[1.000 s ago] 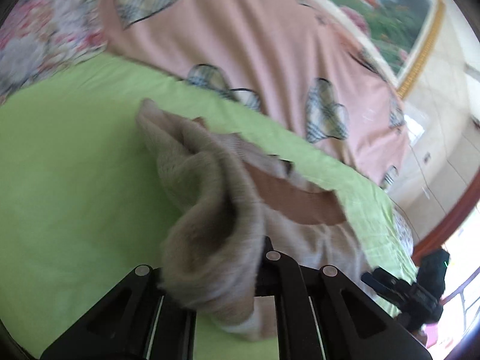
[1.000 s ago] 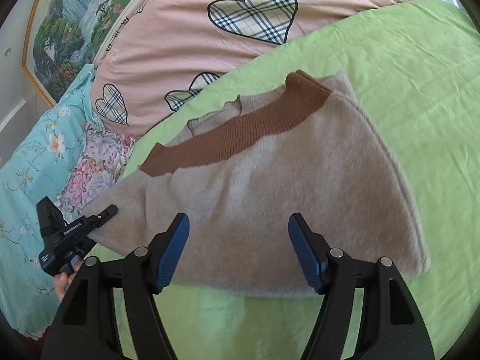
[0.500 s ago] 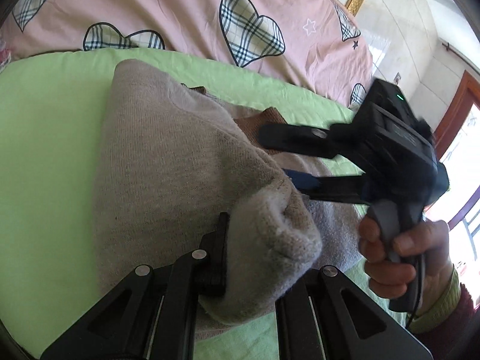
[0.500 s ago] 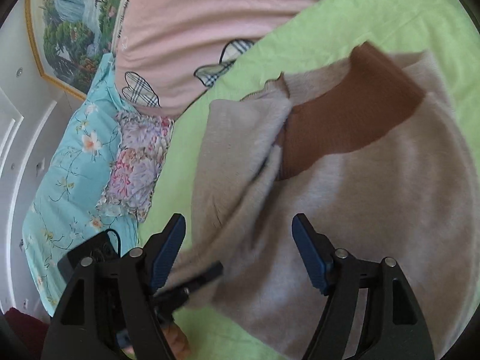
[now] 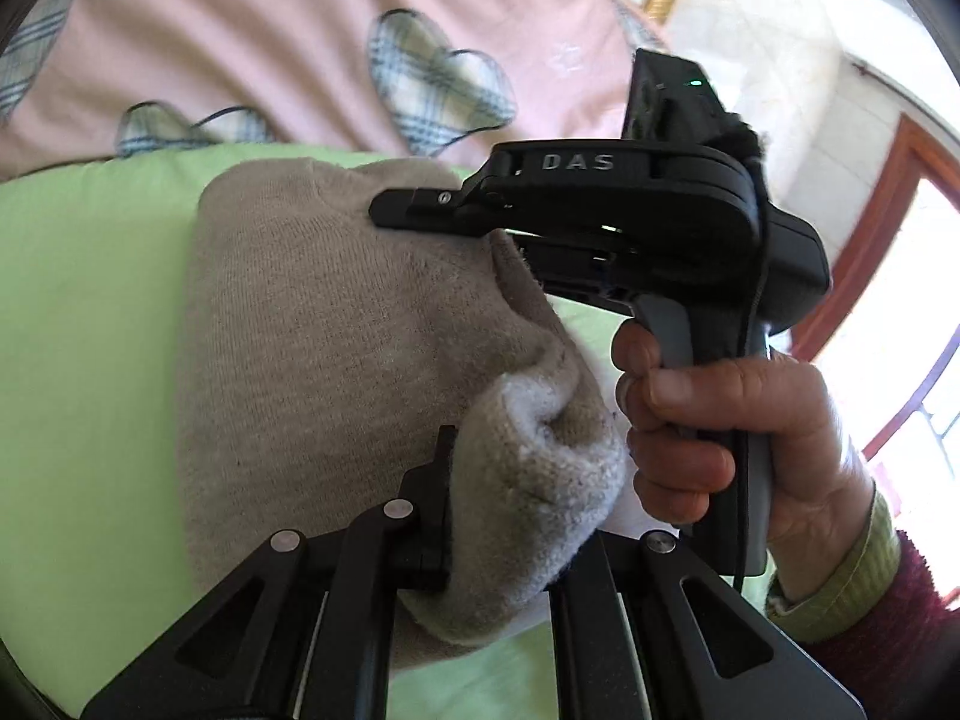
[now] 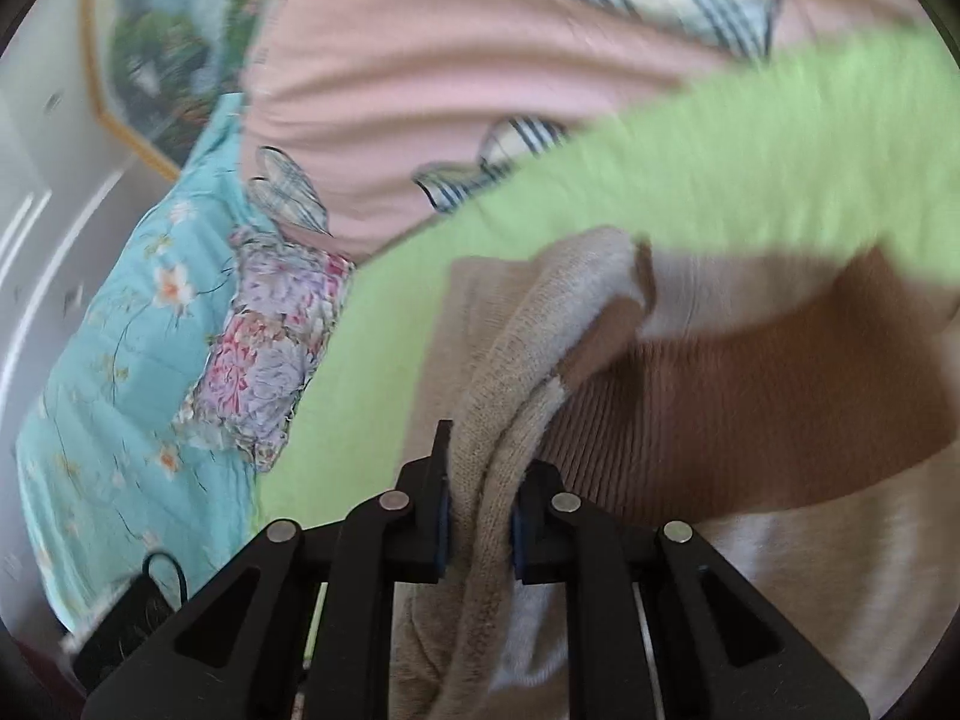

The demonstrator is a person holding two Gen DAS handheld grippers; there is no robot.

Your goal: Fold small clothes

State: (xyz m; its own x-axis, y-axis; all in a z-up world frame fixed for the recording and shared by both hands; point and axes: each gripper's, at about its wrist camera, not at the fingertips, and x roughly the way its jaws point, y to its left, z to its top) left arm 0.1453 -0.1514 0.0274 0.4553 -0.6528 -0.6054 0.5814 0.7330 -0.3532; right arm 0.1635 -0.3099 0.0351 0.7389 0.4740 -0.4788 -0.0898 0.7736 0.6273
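Note:
A small beige knit sweater point(image 5: 336, 324) with a brown ribbed collar point(image 6: 750, 402) lies on the green bed sheet point(image 5: 78, 312). My left gripper point(image 5: 510, 516) is shut on a bunched fold of the sweater at its near edge. My right gripper point(image 6: 480, 522) is shut on a folded beige edge of the sweater point(image 6: 522, 372), just left of the collar. In the left wrist view the right gripper point(image 5: 420, 210) reaches in from the right over the sweater, held by a hand point(image 5: 720, 420). The sweater's left part is folded over onto its middle.
A pink quilt with plaid hearts point(image 5: 300, 48) lies behind the sweater. A turquoise floral quilt point(image 6: 132, 324) and a floral pillow point(image 6: 270, 336) lie to the left in the right wrist view. A framed painting point(image 6: 162, 48) hangs on the wall. A window point(image 5: 912, 312) is at the right.
My right gripper was open above the sweater and has shut on its folded edge. The left gripper has carried its fold of sweater across toward the right gripper.

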